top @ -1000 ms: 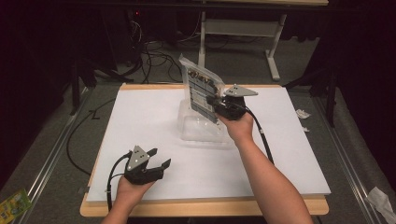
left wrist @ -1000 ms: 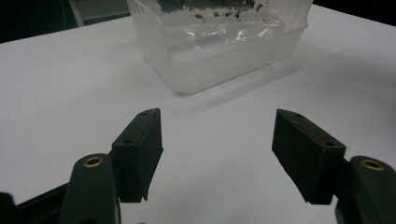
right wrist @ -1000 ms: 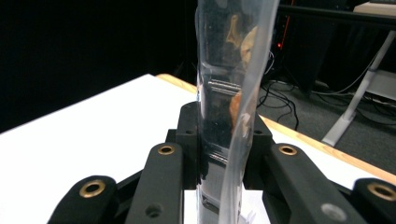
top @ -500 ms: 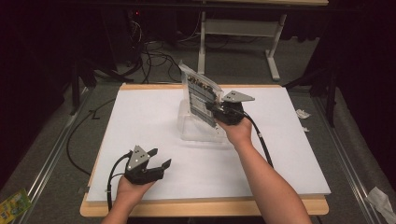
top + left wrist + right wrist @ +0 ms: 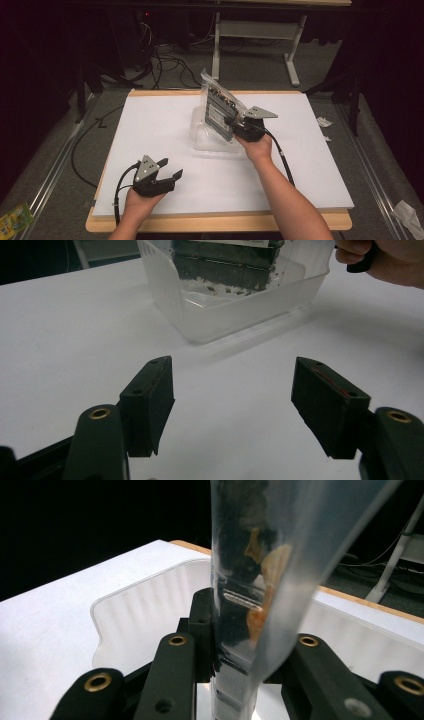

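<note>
Black and two-jawed, the left gripper sat nearest the person at the front left of the white-topped table, held low in the left hand with its jaws spread wide apart and nothing between them; in the left gripper view only bare white surface lay in the gap. Farther in, about the middle of the table, stood a shallow, translucent plastic tub with a little residue at its bottom. The right gripper, carried by the right hand at the tub's right side, had its jaws pressed onto the lower edge of a clear plastic pouch of dark contents, pinching it; the right gripper view showed the clear film gripped tightly between the two black pads, with pale orange pieces inside. That pouch stood tilted on edge, its lower part down in the tub and its top leaning toward the far left. Beyond the table's wooden rim lay grey carpet, dark cables and a pale table frame
</note>
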{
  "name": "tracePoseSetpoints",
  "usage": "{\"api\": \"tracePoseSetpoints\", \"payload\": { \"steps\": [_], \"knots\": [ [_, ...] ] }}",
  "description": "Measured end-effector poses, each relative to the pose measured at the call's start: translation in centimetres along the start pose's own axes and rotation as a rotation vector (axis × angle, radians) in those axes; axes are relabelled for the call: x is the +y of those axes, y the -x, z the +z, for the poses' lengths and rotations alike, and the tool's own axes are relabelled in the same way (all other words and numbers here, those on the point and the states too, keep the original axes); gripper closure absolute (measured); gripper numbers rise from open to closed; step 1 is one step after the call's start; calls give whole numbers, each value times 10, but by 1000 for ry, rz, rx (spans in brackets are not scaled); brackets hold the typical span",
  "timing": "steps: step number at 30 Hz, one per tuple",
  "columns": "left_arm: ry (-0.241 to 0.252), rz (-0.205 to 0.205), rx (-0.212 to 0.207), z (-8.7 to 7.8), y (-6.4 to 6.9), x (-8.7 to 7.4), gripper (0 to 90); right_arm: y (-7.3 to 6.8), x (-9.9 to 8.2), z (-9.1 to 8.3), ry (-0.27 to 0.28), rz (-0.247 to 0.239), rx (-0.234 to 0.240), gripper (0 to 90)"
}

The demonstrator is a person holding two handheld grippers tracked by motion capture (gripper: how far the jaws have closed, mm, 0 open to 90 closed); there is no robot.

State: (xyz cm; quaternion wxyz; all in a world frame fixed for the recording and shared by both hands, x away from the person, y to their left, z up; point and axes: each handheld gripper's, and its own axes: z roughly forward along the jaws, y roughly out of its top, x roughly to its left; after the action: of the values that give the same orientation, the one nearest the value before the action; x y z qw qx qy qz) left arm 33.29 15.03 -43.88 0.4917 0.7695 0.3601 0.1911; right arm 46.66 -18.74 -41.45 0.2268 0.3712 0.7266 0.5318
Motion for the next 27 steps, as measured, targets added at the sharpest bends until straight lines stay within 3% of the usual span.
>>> {"api": "tracePoseSetpoints", "payload": {
  "steps": [10, 16, 21, 27],
  "knots": [
    [-7, 8, -3, 1, 0, 0, 338, 1, -1, 0, 4, 21, -1, 744],
    [-1, 3, -2, 0, -1, 0, 338, 3, 2, 0, -29, 30, -15, 700],
    [-1, 6, -3, 0, 0, 0, 338, 5, 7, -4, -32, 45, -11, 572],
    [3, 1, -4, 0, 0, 0, 338, 9, 15, -12, -8, 63, 4, 342]
  ]
}}
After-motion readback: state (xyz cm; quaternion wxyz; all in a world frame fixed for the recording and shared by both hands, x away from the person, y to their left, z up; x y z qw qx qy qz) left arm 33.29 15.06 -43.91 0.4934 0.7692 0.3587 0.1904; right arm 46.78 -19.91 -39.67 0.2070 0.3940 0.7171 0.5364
